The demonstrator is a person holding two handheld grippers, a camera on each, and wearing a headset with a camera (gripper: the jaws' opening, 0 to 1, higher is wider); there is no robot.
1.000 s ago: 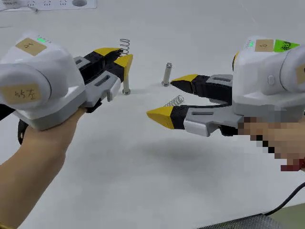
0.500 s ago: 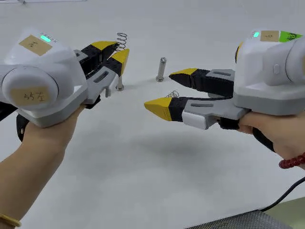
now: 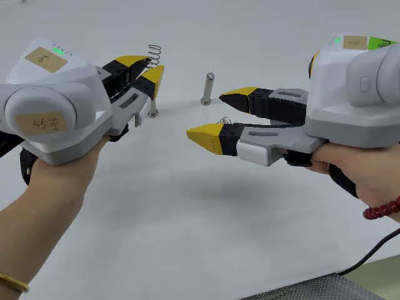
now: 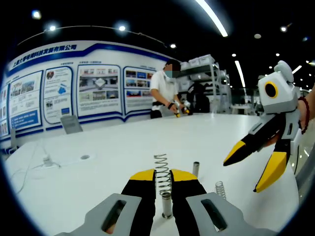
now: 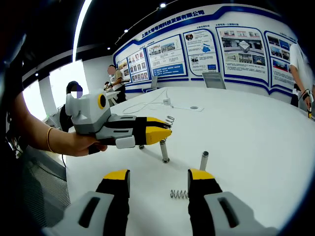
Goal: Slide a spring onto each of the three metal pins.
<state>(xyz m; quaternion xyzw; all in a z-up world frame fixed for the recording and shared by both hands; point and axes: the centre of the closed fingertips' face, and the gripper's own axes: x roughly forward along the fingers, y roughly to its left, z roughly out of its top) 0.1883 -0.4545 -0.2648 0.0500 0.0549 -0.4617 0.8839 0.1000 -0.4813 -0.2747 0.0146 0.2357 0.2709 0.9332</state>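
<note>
I record a white worktop [image 3: 187,237]. My left gripper [image 3: 145,67], toward the far left of the worktop, pinches an upright spring [image 3: 154,53]. My right gripper [image 3: 207,114] hangs spread, well in from the near right edge. One pin [image 3: 152,109] stands directly under the held spring; whether they touch, I cannot tell. A second pin [image 3: 207,89] stands bare between the grippers. A loose spring [image 3: 222,120] lies flat under the right gripper.
</note>
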